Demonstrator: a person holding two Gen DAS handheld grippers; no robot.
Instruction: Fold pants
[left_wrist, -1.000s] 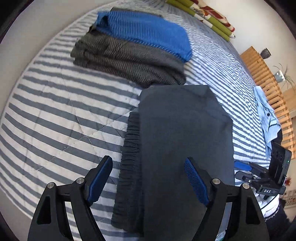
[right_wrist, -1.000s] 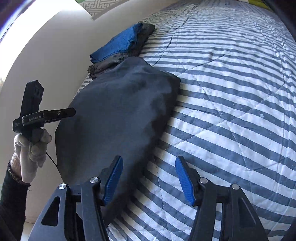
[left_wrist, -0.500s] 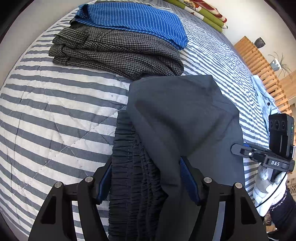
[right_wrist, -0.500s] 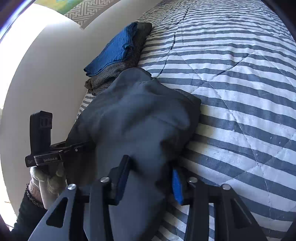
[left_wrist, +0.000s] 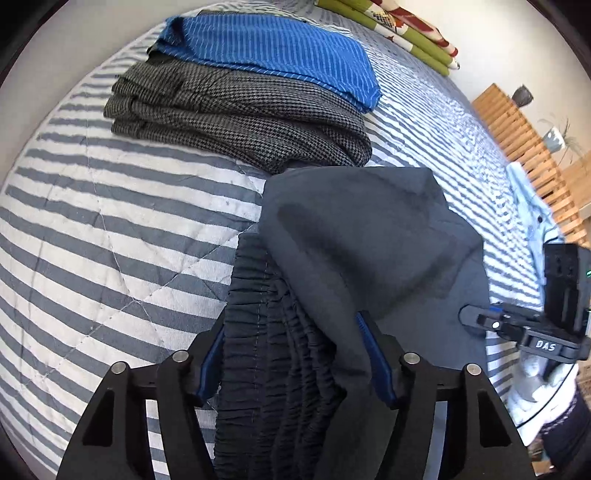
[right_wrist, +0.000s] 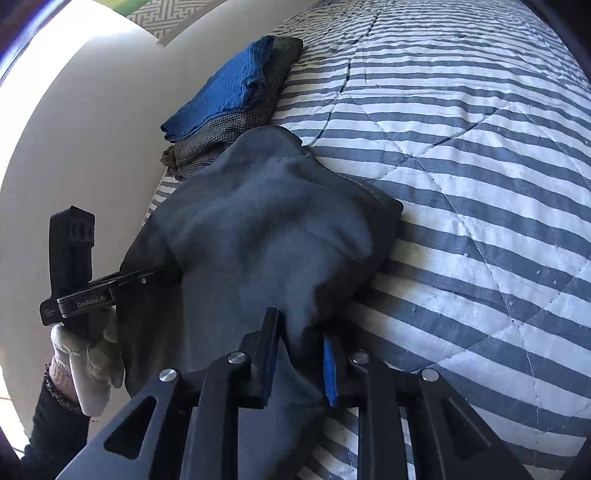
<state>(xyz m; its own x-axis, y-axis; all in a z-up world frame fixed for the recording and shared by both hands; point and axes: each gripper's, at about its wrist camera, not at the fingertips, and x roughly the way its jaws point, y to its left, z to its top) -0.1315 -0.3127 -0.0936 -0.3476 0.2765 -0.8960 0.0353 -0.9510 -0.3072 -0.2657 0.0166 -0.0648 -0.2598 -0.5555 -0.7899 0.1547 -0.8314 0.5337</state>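
Dark grey pants (left_wrist: 362, 229) lie folded on the striped quilt (left_wrist: 110, 221), and their gathered elastic waistband (left_wrist: 266, 314) is bunched up near me. My left gripper (left_wrist: 291, 332) has that waistband and a fold of fabric filling the gap between its blue pads, and its jaws are still closing. In the right wrist view the pants (right_wrist: 266, 221) rise in a hump, and my right gripper (right_wrist: 299, 328) pinches their near edge with its jaws still closing. A gloved hand (right_wrist: 85, 362) holds the left gripper (right_wrist: 110, 284) at the pants' far side.
A folded blue striped garment (left_wrist: 273, 51) sits on folded grey houndstooth pants (left_wrist: 236, 114) just beyond the dark pants. A light blue garment (left_wrist: 532, 206) lies by a wooden slatted frame (left_wrist: 517, 125). Green and red cushions (left_wrist: 399, 22) are at the far end. A white wall (right_wrist: 92, 129) borders the bed.
Both grippers came down onto the pants and closed on the fabric. The flat pants have bunched and lifted into a hump between them.
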